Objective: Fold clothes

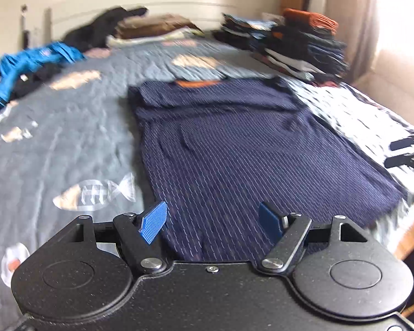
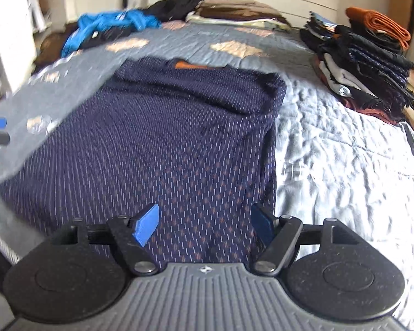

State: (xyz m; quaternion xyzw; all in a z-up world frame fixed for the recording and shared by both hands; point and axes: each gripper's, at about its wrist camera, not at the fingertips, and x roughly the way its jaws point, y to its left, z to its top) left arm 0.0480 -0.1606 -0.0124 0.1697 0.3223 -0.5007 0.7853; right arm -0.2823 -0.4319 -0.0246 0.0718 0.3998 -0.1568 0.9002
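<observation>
Sunlit bed (image 1: 69, 138) carries the navy patterned shirt (image 1: 220, 143), laid flat mid-quilt with sleeves seemingly tucked in. Left claw (image 1: 212, 222) and right claw (image 2: 204, 224) both hover spread near its hem; pinch both hem corners evenly, I'd say, before folding toward the collar.

The left gripper (image 1: 214, 222) is hovering with jaws apart over a navy striped shirt (image 1: 234, 143). The shirt is lying flat on the grey bedspread (image 1: 69, 138).
</observation>
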